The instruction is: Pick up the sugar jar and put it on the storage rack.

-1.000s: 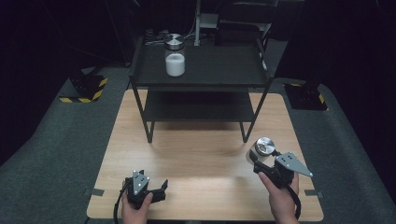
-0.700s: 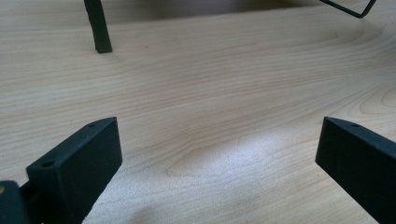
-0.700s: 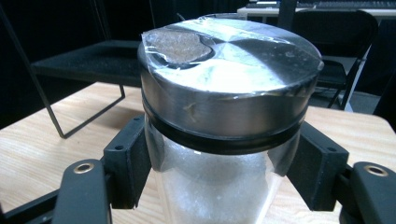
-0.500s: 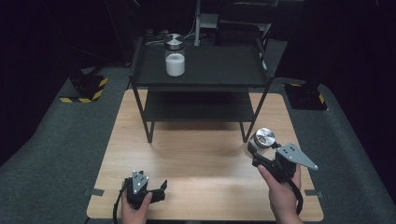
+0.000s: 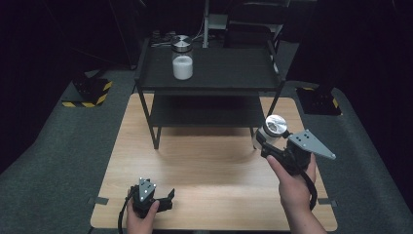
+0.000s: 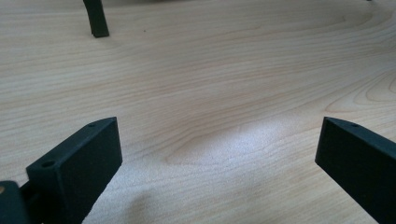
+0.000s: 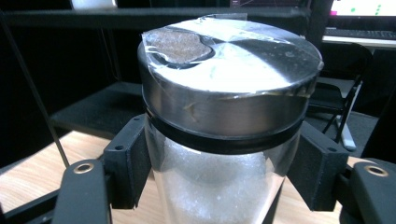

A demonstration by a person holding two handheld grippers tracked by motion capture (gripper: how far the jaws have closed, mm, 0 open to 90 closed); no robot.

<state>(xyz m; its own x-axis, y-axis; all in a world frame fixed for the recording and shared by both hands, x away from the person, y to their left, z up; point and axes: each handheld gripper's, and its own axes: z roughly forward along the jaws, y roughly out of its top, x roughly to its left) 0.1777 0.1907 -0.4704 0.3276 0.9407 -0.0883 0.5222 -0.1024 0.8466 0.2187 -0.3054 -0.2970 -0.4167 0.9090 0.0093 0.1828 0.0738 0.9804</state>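
Lifted higher and carried toward the shelf over the past second, the jar [image 5: 269,130] in the right gripper [image 5: 267,145] now hangs above the right side of the wooden table [image 5: 209,165], near the shelf's front right leg. A person's right hand [image 5: 292,178] holds that gripper, whose grey three-cornered plate points off to the right.

Seen from the right gripper view, the two black jaws press against opposite sides of the glass just under the jar's shiny metal lid [image 7: 229,70]. White grainy powder fills the glass body below the lid's black band. Clear film covers the lid top.

At the table's near left edge, the left gripper [image 5: 163,199] has not shifted in that time. It rests low on the wood in the person's left hand [image 5: 141,214]. Its jaws stand wide apart with nothing between them, only bare wood grain showing in the left gripper view, along with one dark foot of the shelf [image 6: 95,18] farther off.

On the top level of the black two-tier shelf [image 5: 209,68], a second jar [image 5: 182,57] with the same metal lid and white contents stands upright toward the left.
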